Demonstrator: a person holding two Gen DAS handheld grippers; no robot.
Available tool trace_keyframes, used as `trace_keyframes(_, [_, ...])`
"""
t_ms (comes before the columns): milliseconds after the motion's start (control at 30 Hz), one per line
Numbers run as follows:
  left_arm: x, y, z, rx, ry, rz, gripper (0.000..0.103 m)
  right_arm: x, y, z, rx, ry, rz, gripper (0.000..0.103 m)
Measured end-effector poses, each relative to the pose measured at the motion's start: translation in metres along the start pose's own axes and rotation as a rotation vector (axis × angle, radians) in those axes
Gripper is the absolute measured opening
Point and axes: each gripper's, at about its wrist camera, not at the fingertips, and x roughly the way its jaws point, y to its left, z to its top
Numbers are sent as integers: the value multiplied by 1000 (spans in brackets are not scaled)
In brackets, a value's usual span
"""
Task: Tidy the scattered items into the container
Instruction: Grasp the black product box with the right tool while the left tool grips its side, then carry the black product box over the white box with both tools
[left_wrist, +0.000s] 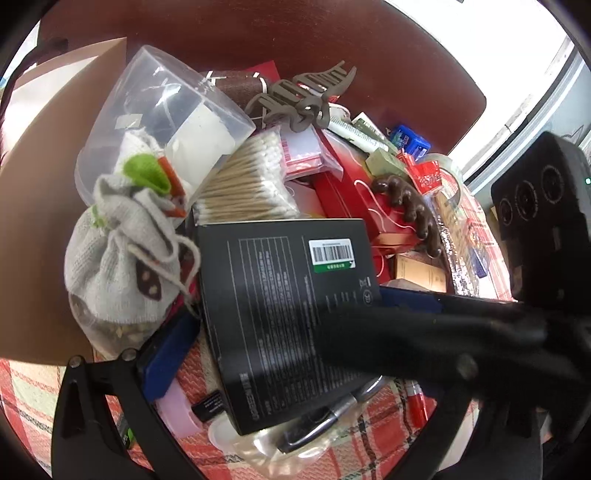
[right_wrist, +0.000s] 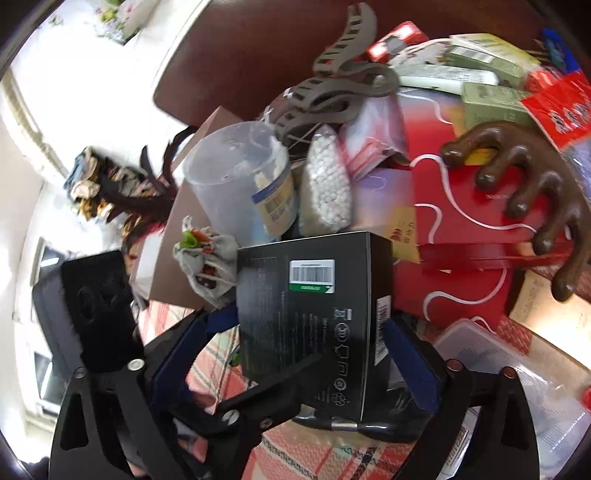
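A black box with a barcode label (left_wrist: 288, 310) (right_wrist: 314, 314) stands between the blue pads of my right gripper (right_wrist: 310, 343), which is shut on it. In the left wrist view the right gripper's black arm (left_wrist: 424, 332) crosses in front of the box. My left gripper (left_wrist: 280, 387) is open around the box's lower part, its left blue pad (left_wrist: 166, 362) beside the box; its right finger is hidden. The brown cardboard container (left_wrist: 40, 221) (right_wrist: 173, 273) stands at the left, behind a grey drawstring pouch (left_wrist: 122, 266) (right_wrist: 207, 262).
A heap lies on the plaid cloth (left_wrist: 29, 391): clear plastic jar (left_wrist: 162, 125) (right_wrist: 240, 177), cotton swabs (left_wrist: 247, 184), grey hair claw (left_wrist: 303, 96) (right_wrist: 340, 88), brown wooden massager (left_wrist: 410, 206) (right_wrist: 535, 192), red boxes (right_wrist: 461, 229), a pen (left_wrist: 321, 424), clear lidded box (right_wrist: 517, 387).
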Motion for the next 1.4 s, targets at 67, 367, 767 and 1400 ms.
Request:
trace_keyframes(67, [-5,-1,-1,13,-12,15,102,-3,-2,-4,19,-9,1,83])
trace_keyframes(367, [-32,-12,-2,48,-61,19,101,-25,11,-13,3,-40,-3,74])
trace_keyframes(767, [-72,-21,-7,78,-129,7,102,-50,49,-25,-42,-91,-10,74])
trace_keyframes(1400, [-158,-23,-17,68,-265,-12,102,-81,132,-42,-155,-171,5,74])
